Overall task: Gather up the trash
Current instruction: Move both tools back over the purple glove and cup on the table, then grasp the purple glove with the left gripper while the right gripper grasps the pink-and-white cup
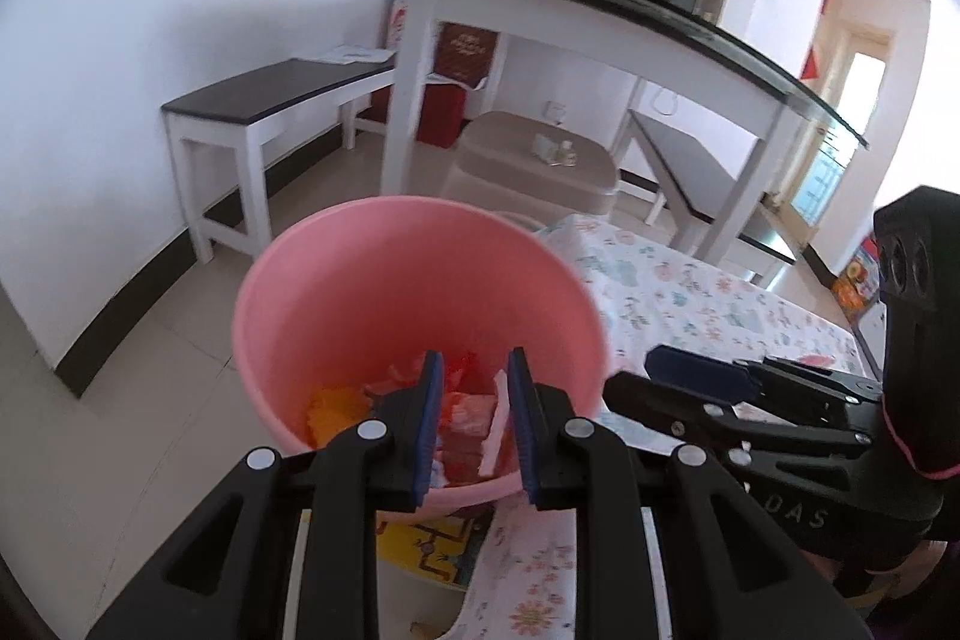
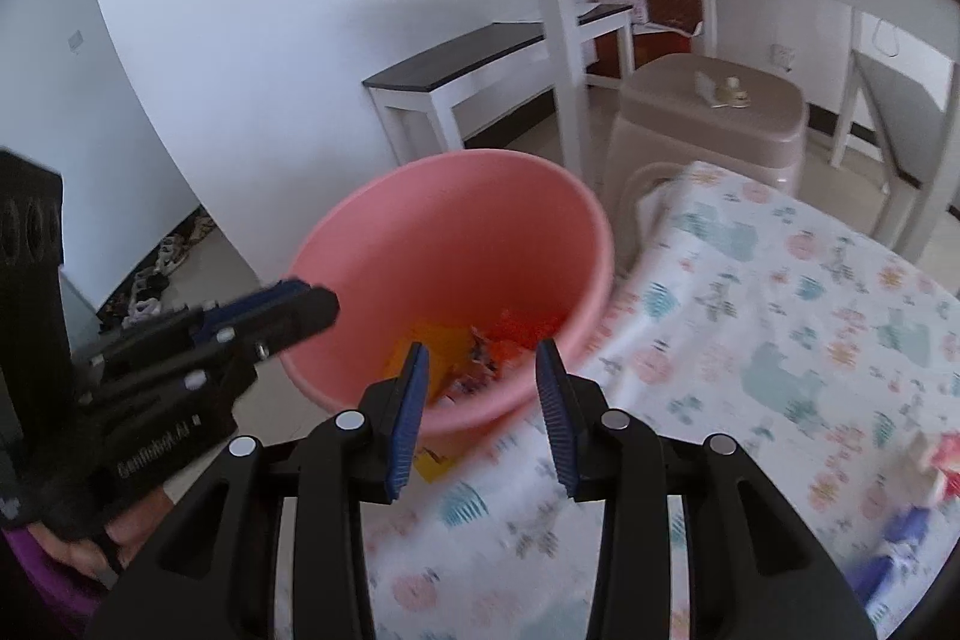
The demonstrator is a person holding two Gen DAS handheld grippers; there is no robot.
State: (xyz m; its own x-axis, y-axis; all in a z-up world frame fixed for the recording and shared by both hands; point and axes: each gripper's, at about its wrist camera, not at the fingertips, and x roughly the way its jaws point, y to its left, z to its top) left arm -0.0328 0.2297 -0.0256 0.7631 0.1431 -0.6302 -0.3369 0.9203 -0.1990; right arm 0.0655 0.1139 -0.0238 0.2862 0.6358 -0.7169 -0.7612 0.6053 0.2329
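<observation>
Wrappers (image 1: 462, 406), light, crinkly and slippery by our guess, lie in the pink bucket (image 1: 360, 280) left of the floral-clothed table (image 2: 780, 310); left gripper (image 1: 474, 424) and right gripper (image 2: 480, 412) gape empty above it, so we'd pinch remaining scraps (image 2: 936, 460) mid-fold.

A right gripper (image 2: 483, 364) with blue pads parted and empty points into a pink bucket (image 2: 384, 244) holding orange and red scraps (image 2: 516, 331), beside a floral tablecloth (image 2: 780, 328), the left gripper (image 2: 300, 304) alongside.

A pink bucket (image 1: 336, 292) beside the floral-clothed table (image 2: 780, 292) holds crumpled wrappers (image 1: 468, 412) (red, orange).
</observation>
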